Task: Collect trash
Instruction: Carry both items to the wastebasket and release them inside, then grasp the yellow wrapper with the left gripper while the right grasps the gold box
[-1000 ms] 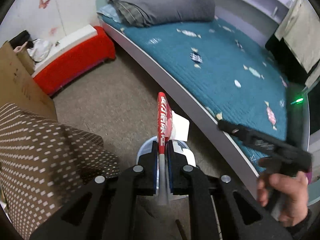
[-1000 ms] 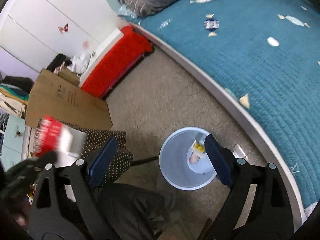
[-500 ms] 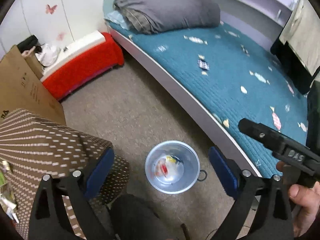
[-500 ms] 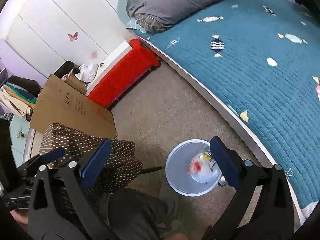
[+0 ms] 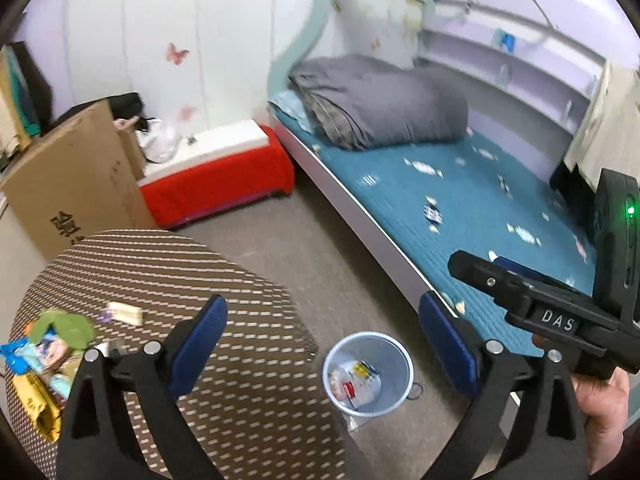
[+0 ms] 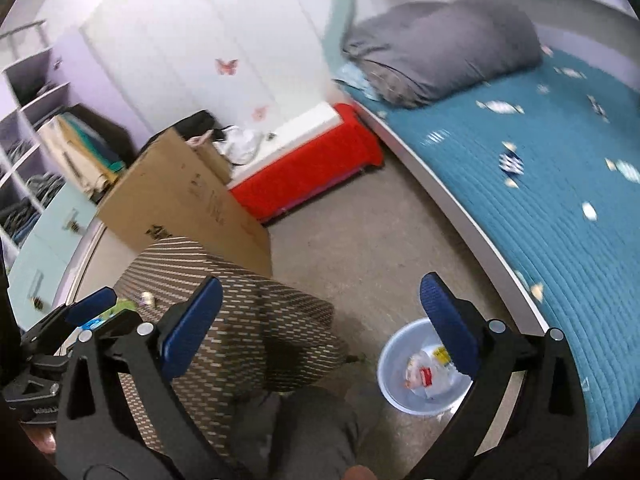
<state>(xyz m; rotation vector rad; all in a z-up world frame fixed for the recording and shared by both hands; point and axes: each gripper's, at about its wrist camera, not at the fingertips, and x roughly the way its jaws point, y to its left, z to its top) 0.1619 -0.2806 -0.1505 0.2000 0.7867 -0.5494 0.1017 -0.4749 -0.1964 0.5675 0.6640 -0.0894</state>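
Trash, the red and white wrapper (image 5: 350, 388), now lies in the round pale blue bin (image 5: 394, 354) on the floor near the bed. Your left gripper (image 5: 322, 344) let it go and is spread wide; your right gripper (image 6: 320, 320) is spread too. More wrappers (image 5: 44, 344) wait on the brown dotted table (image 5: 224, 280), far left.

The walls (image 5: 132, 40) are white with pink butterflies (image 5: 177, 53) on them. The floor (image 5: 320, 248) is grey-brown. A bed (image 5: 472, 200) with a blue cover holds a big grey blanket (image 5: 380, 104). A red bench (image 5: 216, 176) stands beside a brown cardboard box (image 5: 72, 184).
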